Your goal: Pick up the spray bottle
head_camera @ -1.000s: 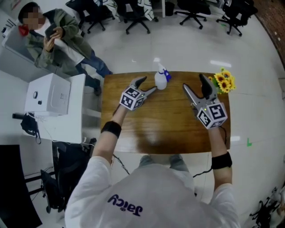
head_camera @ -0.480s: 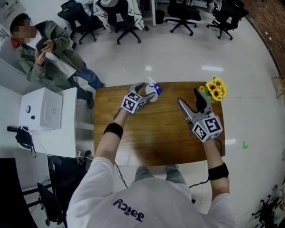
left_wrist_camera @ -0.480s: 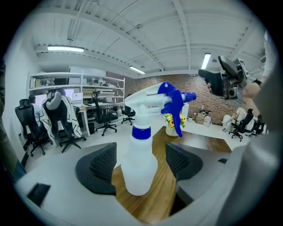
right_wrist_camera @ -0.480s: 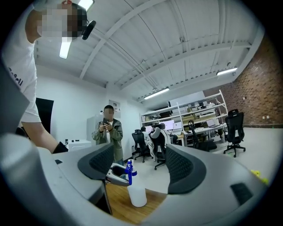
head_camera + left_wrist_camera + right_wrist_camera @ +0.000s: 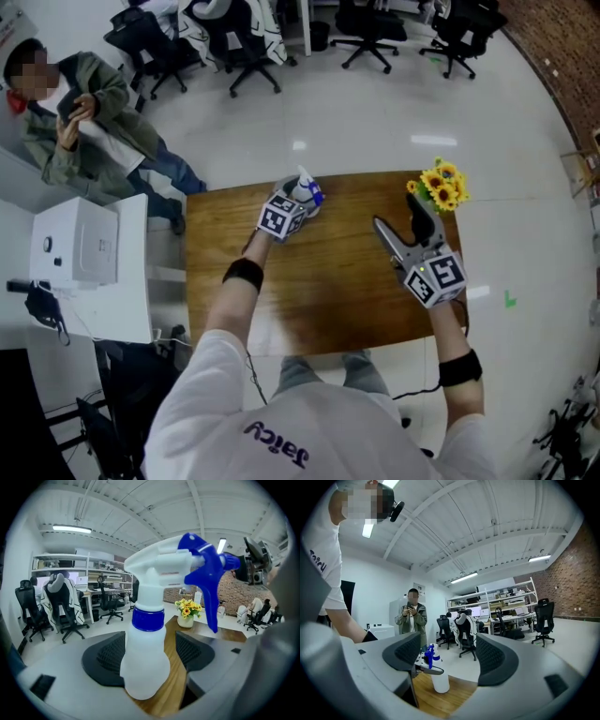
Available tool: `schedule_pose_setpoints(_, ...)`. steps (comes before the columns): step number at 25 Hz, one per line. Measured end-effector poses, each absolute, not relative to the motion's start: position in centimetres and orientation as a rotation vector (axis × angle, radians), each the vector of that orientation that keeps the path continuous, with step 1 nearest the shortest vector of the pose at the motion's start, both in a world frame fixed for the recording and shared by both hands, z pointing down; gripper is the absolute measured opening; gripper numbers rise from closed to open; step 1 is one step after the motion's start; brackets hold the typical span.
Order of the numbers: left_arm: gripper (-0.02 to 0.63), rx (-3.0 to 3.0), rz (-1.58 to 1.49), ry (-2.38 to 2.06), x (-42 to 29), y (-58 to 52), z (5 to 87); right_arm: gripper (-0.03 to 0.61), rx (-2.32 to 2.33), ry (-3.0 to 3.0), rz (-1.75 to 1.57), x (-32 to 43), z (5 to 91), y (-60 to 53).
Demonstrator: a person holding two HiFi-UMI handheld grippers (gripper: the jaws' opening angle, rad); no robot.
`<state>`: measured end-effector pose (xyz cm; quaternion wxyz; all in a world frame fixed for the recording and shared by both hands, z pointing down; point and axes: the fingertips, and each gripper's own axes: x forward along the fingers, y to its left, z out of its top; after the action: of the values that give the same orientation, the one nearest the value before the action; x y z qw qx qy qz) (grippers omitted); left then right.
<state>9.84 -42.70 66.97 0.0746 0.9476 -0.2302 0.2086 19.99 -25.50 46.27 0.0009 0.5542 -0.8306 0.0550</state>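
The spray bottle [image 5: 306, 190] stands upright near the far edge of the wooden table [image 5: 328, 281]. It has a white body [image 5: 144, 670], a blue collar and a blue trigger. My left gripper [image 5: 298, 200] reaches round it, one jaw on each side. In the left gripper view the bottle fills the space between the pads [image 5: 107, 660]; a strip of wood shows between it and the right-hand pad, so the left gripper [image 5: 150, 654] is open. My right gripper [image 5: 405, 221] hovers open and empty over the table's right half. It looks toward the bottle [image 5: 439, 680].
A small vase of yellow flowers [image 5: 438, 186] stands at the far right corner of the table. A white cabinet [image 5: 80, 248] is left of the table. Beyond it, a person [image 5: 66, 122] sits holding a phone. Office chairs [image 5: 234, 42] stand on the floor behind.
My left gripper has moved forward until its jaws stand either side of the bottle. The right gripper has stayed over the table's right half.
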Motion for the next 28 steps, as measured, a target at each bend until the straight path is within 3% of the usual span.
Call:
schedule_pose_setpoints(2, 0.324, 2.835, 0.623, -0.726, 10.1, -43.1, 67.0, 0.368, 1.745, -2.597, 0.174, 20.4, 46.3, -25.1)
schedule_pose_setpoints(5, 0.247, 2.823, 0.61, -0.799, 10.3, -43.9, 67.4, 0.368, 1.76, -2.588, 0.174, 21.1, 46.4, -24.6)
schedule_pose_setpoints(16, 0.241, 2.854, 0.56, -0.863, 9.9, -43.1, 63.1, 0.368, 1.772, -2.605, 0.17, 21.3, 45.8, -24.1)
schedule_pose_setpoints(28, 0.241, 2.797, 0.55, -1.025, 4.7, -39.9, 54.5, 0.368, 1.71, -2.701, 0.087, 18.4, 43.0, -23.5)
